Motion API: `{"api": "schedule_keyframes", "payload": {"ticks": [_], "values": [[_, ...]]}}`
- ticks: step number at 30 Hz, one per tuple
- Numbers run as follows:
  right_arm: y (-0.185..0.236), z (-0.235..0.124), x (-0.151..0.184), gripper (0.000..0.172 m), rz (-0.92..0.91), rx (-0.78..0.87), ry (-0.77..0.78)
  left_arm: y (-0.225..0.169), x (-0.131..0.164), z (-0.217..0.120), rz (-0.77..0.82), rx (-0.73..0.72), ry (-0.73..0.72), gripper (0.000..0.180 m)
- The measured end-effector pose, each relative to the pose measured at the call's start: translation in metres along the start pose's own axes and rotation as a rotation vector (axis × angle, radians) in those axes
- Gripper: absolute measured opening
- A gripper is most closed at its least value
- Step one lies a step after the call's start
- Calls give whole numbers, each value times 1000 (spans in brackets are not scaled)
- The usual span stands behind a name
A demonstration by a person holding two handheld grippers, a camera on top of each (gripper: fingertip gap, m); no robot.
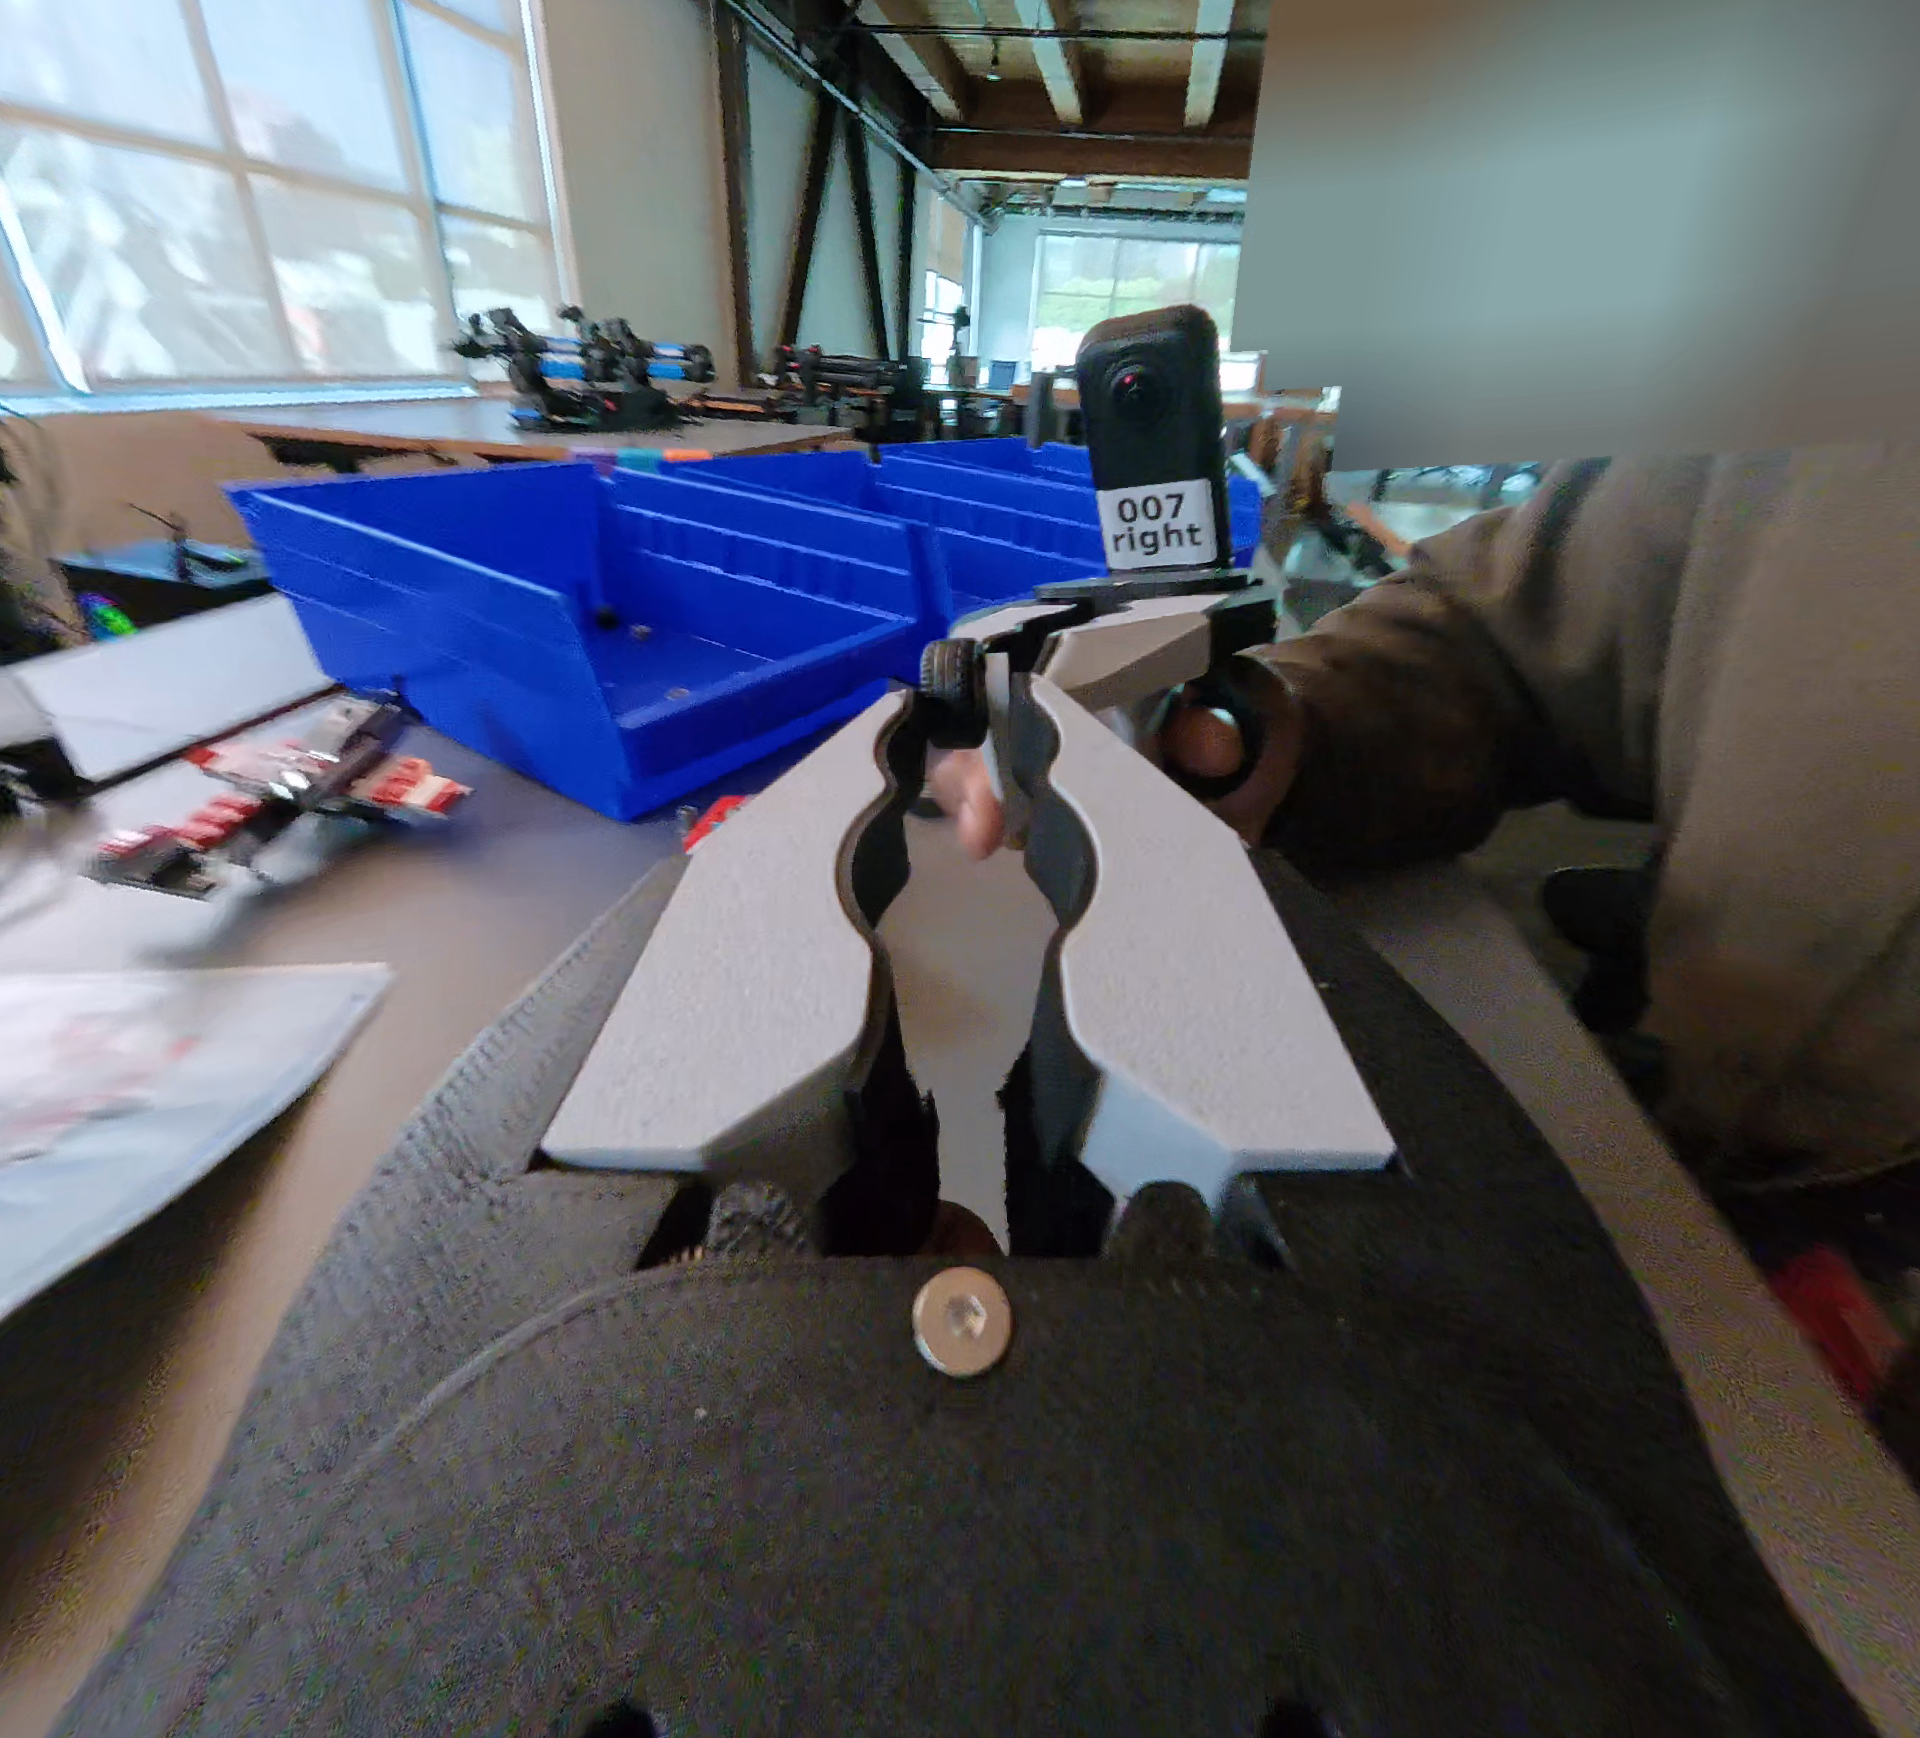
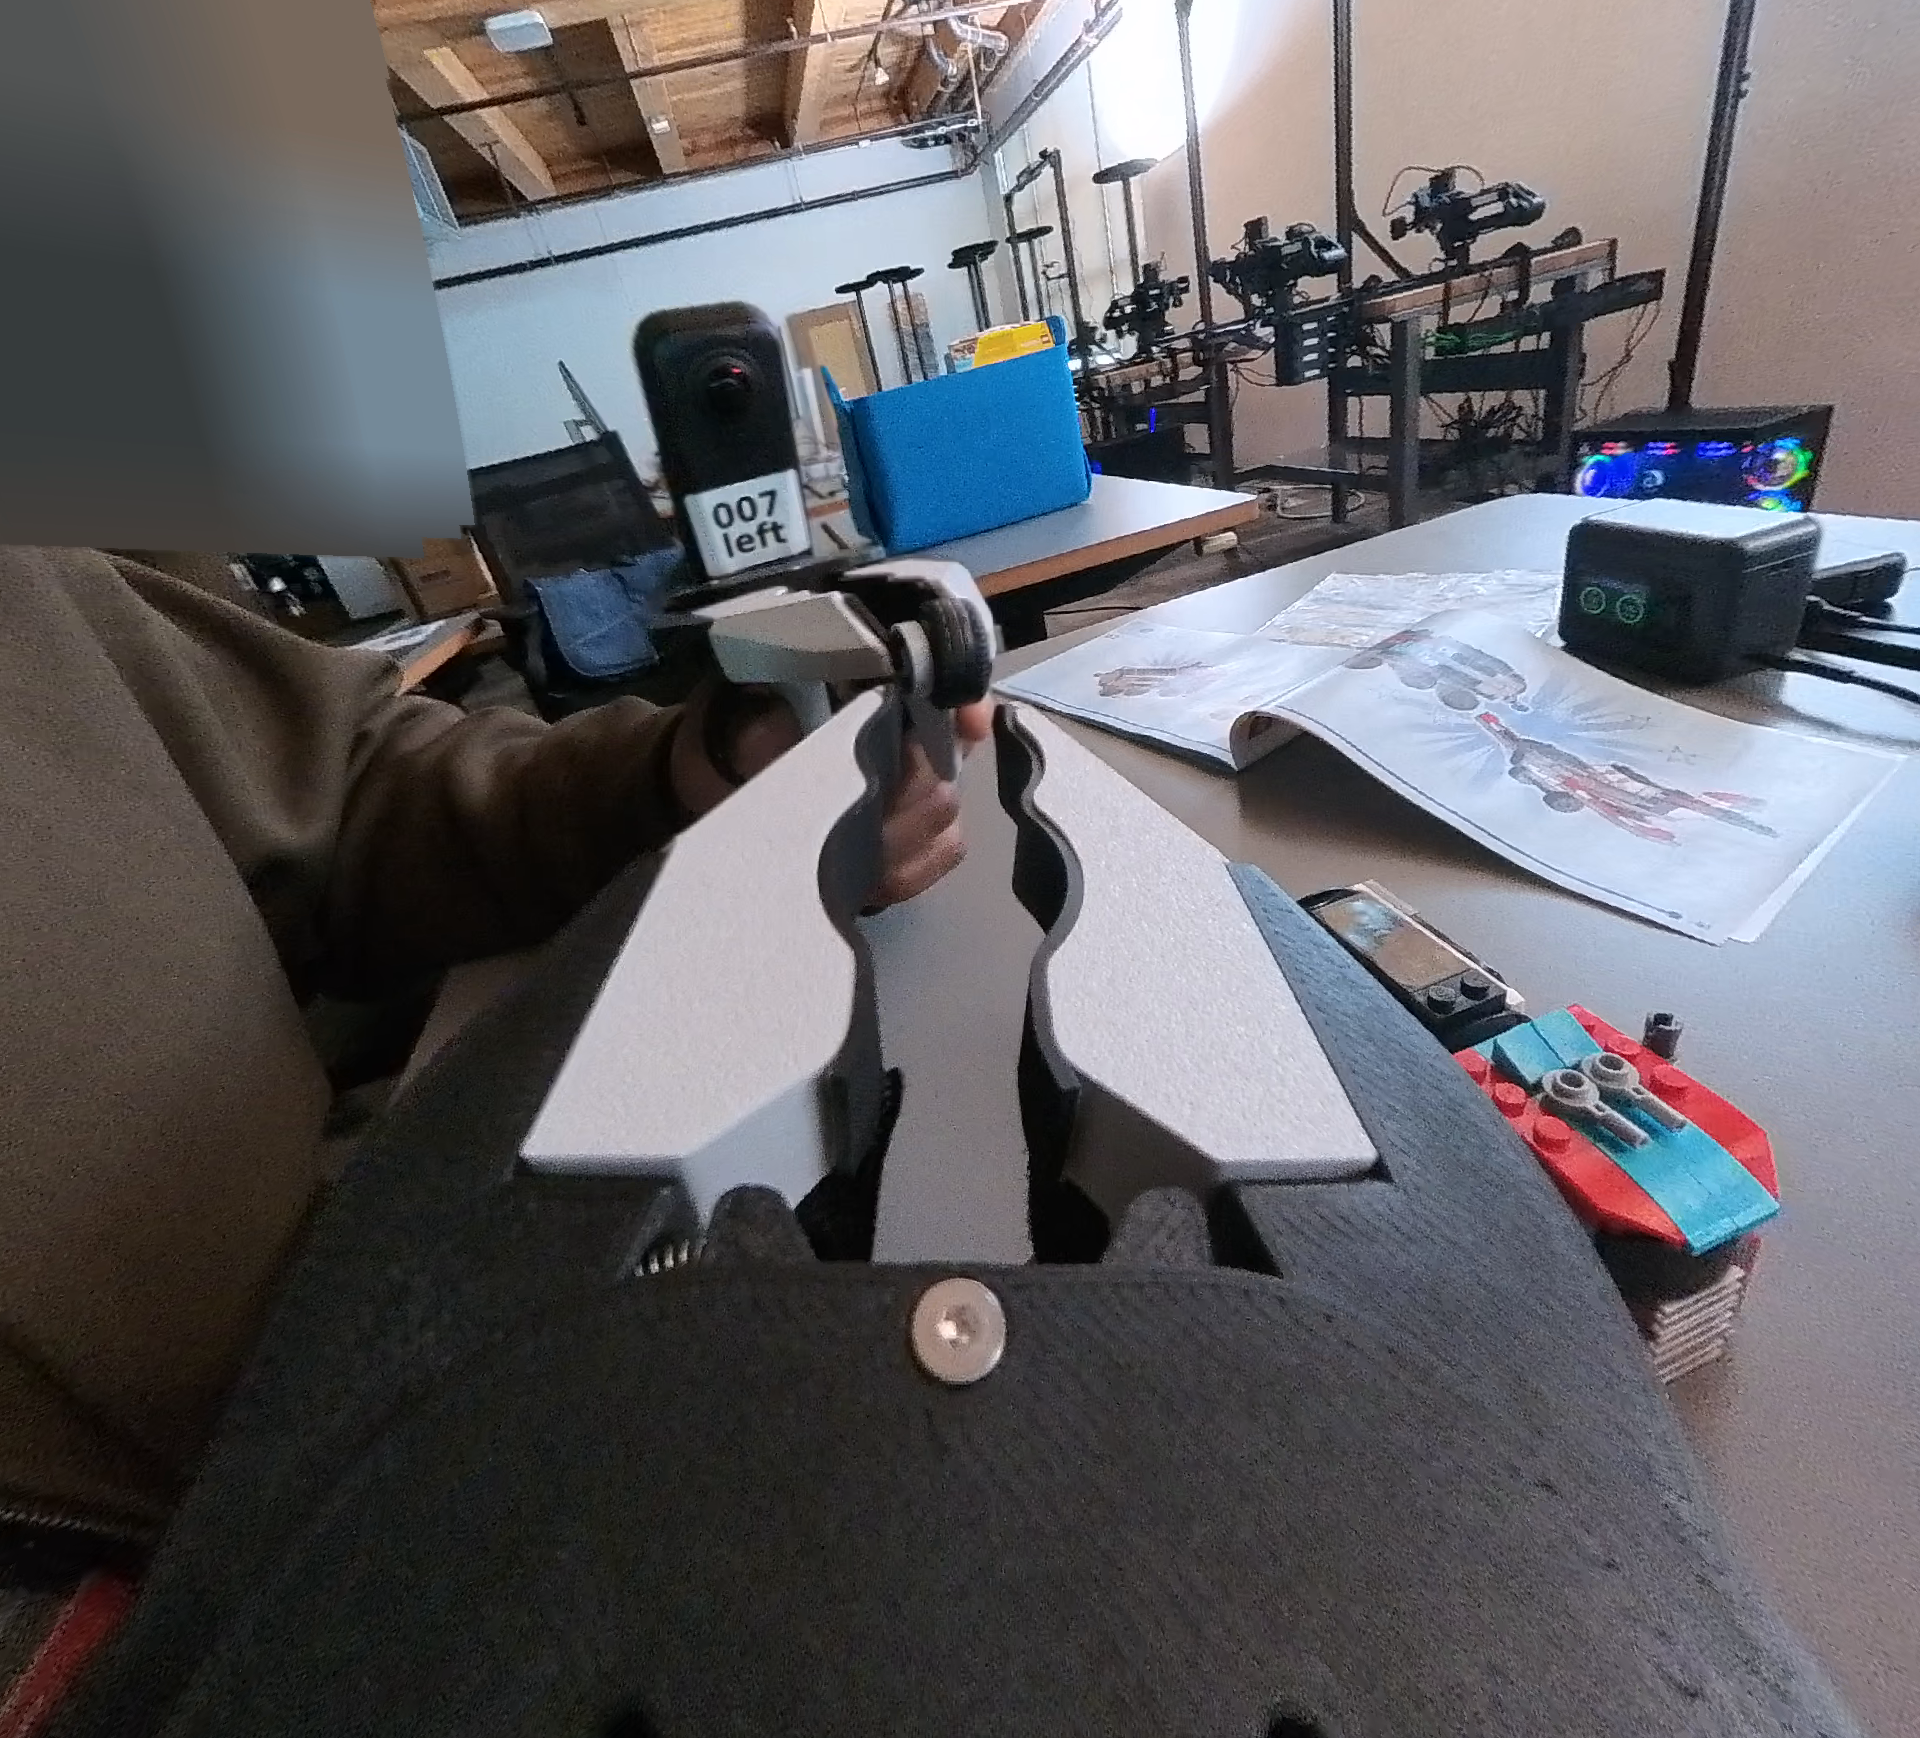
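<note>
Left wrist view: left claw (image 1: 971, 701) nearly closed, pinching a small black wheel (image 1: 951, 691) at the very fingertips. Up in the air above the surface (image 1: 468, 867), well to the right of and higher than the open booklet (image 1: 177, 1086). Tread turned toward the lens, disc upright, axle running across from one finger to the other. No real long axis, only that short axle line. Right claw (image 1: 1013, 649) reaching in from the far side, its tips right against the wheel. Blue bins (image 1: 623, 608) beyond the booklet, farther back on the surface.

Right wrist view: same wheel just left of the booklet, off the edge of the surface, tread outward and grey hub facing the near finger of the left claw. Right claw only slightly parted, with the wheel at or just past its tips. Possibly touching, but no telling whether its pads press. Red and teal brick model (image 2: 1621, 1138) nearer the lens than the booklet.

For a sound hold: press flat on the two wheel faces, not on the rounded tread. Line both claws up on the axle line, and squeeze gently so the disc does not roll out sideways.
</note>
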State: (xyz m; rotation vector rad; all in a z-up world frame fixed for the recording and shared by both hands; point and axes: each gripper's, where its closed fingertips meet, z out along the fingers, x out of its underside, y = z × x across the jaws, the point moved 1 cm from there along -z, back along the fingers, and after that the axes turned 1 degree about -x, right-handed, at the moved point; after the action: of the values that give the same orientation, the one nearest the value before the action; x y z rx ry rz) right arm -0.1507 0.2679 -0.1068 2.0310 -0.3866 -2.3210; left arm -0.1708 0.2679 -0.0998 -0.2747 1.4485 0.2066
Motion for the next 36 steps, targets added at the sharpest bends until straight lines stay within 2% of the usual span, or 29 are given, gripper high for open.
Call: {"api": "schedule_keyframes", "payload": {"ticks": [7,13,21,28,34,36], "values": [[-7,0,-1,28,230,-43,15,6,-12,-11,313,-119,4,17],[-10,1,4,33,512,-85,60,-3,-3,-8,679,-186,102,17],[-6,3,16,40,784,-155,110,0,10,-6,990,-273,188,17],[-6,5,18,43,874,-189,98,1,21,-8,1207,-287,269,17],[-6,6,26,43,946,-200,111,-5,29,-3,1304,-264,307,17],[-6,7,28,38,955,-197,117,-8,30,-2,1330,-255,304,17]]}}
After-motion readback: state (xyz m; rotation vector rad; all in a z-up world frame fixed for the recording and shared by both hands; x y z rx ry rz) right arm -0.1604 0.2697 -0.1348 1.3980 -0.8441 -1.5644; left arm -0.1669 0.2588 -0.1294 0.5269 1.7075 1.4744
